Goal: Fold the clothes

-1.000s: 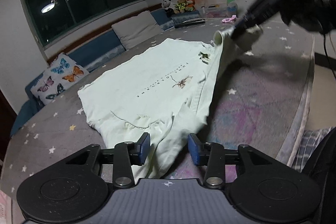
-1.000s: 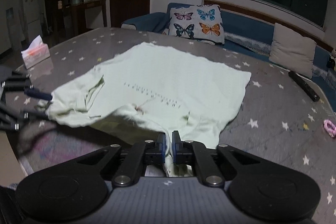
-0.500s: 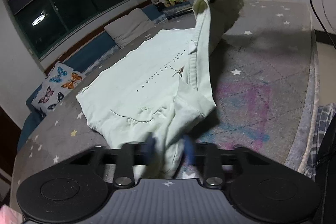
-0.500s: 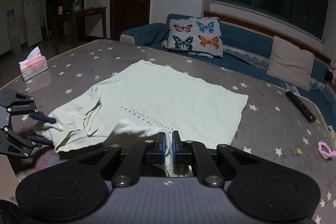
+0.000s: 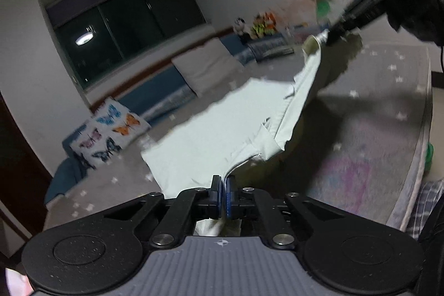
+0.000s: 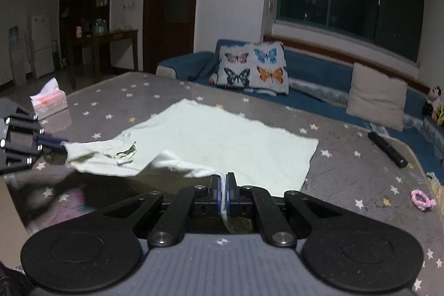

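**Kid:** What have you got there?

**Me:** A pale green shirt [image 6: 222, 140]. My left gripper [image 5: 223, 194] is pinched tight on one end of its near edge. My right gripper [image 6: 223, 194] is pinched tight on the other end. That edge is up in the air between them. The rest of the shirt lies flat on the bench [image 6: 347, 165].

**Kid:** Is it folded?

**Me:** Partly lifted, that's all I can tell. The near edge is up and looks like it's going over the flat part.

**Kid:** What could go wrong?

**Me:** Start on the left. I only hold a thin bit of cloth there. If I pull too hard, I think it could slip out, and that side would drop in a heap.

**Kid:** And in the middle?

**Me:** The cloth sags and bunches between my grippers. If I lay it down like that, the wrinkles could get shut inside the fold. Keeping it tight would help. Also, the flat part only lies loose on the bench. If I drag instead of lift, the whole shirt could slide along.

**Kid:** And on the right?

**Me:** Same thin pinch, same slip risk. And if one gripper goes further than the other, the edge would land crooked.

**Kid:** Anything in the way?

**Me:** The tissue box [image 6: 48, 100] on the left and the pink hair band [image 6: 421, 199] on the right are well apart from the shirt. I think they're safe.
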### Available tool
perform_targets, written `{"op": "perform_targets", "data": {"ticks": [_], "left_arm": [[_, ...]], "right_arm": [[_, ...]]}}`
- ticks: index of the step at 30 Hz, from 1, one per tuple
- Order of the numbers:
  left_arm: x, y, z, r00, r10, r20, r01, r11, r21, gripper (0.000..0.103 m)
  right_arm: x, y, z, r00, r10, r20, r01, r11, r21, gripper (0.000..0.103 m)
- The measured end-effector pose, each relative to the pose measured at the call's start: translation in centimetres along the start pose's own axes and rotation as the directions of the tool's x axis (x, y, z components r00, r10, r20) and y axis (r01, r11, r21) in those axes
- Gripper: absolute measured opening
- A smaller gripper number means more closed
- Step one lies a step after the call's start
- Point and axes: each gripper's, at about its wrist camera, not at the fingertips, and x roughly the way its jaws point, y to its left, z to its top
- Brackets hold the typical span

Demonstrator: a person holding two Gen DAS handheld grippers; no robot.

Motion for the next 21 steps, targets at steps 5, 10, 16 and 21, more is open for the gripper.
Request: {"op": "perform_targets", "data": {"ticks": [5,10,16,21], "left_arm": [[-4.3,1.3,1.7,0.998,0.036,0.042,-0.035,0.999,-0.031,0.004],[-6.0,1.8,2.0,0.997,0.071,0.039,-0.069,0.997,-0.038,0.004],[-4.4,1.5,0.6,0.995,0.092,-0.027,-0.093,0.995,-0.041,0.004],[-4.2,1.4,0.3,0.995,0.096,-0.028,-0.098,0.994,-0.042,0.004]], "right_arm": [[-2.5,0.7,-0.8,0.999,0.040,0.009,-0.040,0.999,0.005,0.001],[-2.9,1.6,-2.0,0.993,0.109,-0.040,-0.109,0.994,0.012,0.001],[-3.3,2.7,-3.5,0.977,0.192,-0.097,-0.191,0.981,0.025,0.005],[-1.9,5.4,-4.8,0.926,0.321,-0.199,-0.334,0.942,-0.034,0.019]]}}
